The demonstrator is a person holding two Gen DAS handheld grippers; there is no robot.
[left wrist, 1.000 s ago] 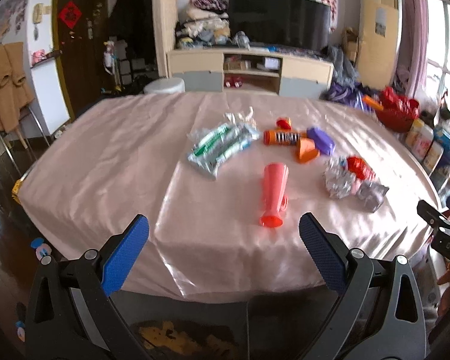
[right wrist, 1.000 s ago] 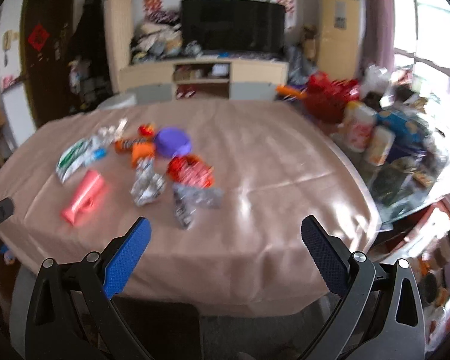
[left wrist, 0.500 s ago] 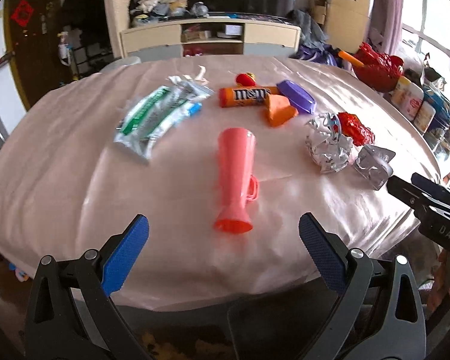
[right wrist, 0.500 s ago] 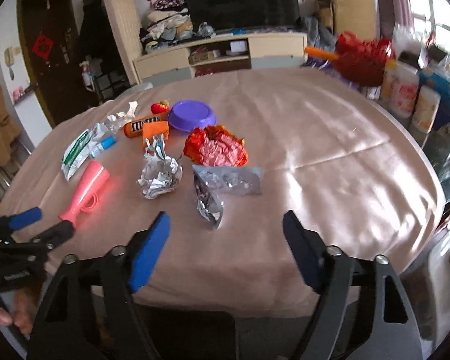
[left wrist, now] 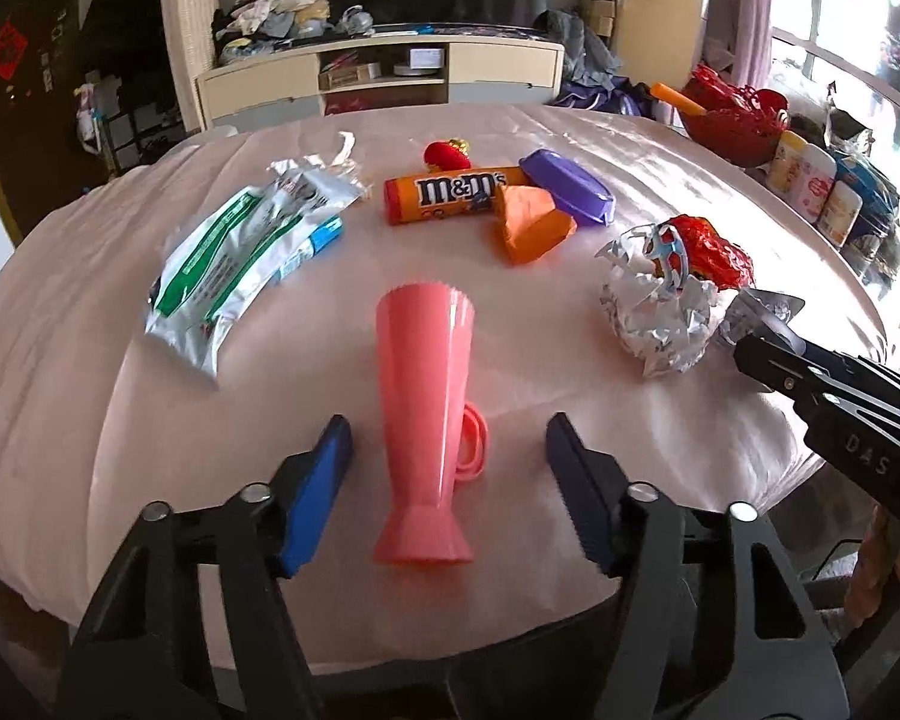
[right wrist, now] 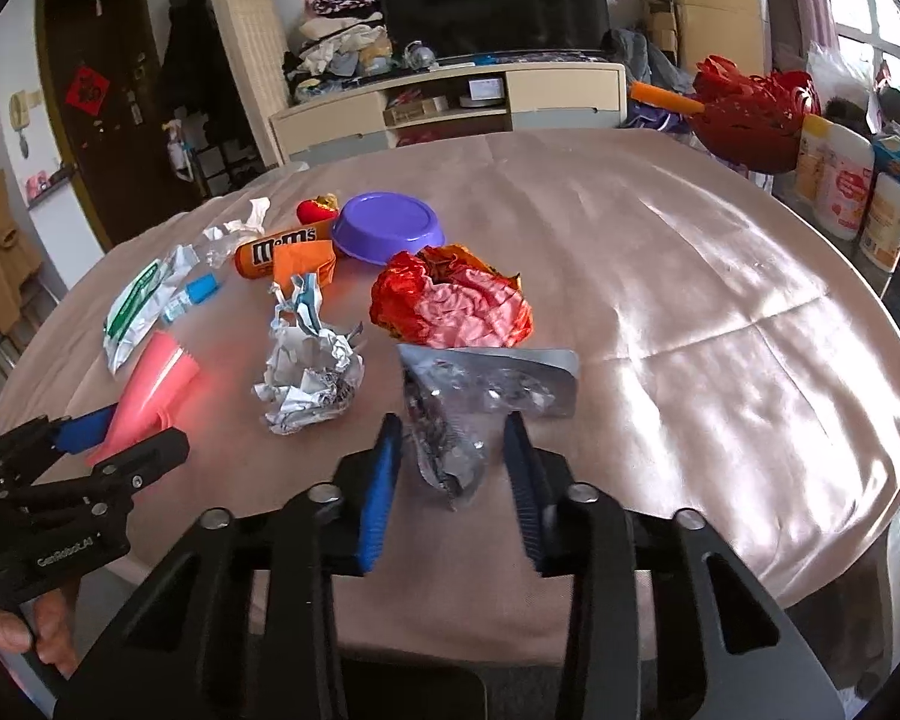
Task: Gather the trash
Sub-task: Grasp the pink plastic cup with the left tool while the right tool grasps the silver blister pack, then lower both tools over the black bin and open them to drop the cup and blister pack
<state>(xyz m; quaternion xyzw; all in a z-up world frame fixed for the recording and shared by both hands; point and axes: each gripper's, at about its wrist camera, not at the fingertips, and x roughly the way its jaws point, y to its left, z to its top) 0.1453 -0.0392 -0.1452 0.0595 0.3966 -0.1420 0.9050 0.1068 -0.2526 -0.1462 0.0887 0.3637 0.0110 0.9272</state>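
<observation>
A pink plastic cup (left wrist: pixel 429 414) lies on its side on the pink tablecloth (left wrist: pixel 60 360), its base between the fingers of my left gripper (left wrist: pixel 447 480), which is open around it without touching. My right gripper (right wrist: pixel 450 474) is open, its fingers on either side of a silver foil wrapper (right wrist: pixel 468 408). A crumpled foil ball (right wrist: pixel 309 378), a red crumpled wrapper (right wrist: pixel 450 300), an orange M&M's tube (left wrist: pixel 450 195), an orange packet (left wrist: pixel 531 222), a purple dish (right wrist: pixel 390 228) and a green-and-white plastic bag (left wrist: pixel 234 258) lie further back.
A small red item (left wrist: pixel 447 155) sits behind the tube. Bottles and jars (right wrist: pixel 840 180) and a red basket (right wrist: pixel 750 108) stand beyond the table's right edge. A TV cabinet (left wrist: pixel 384 78) stands behind the table. The table's front edge is right under both grippers.
Both grippers moved forward and down over the table. The left one closed in around the pink cup's base, the right one around the silver wrapper; both sets of fingers narrowed.
</observation>
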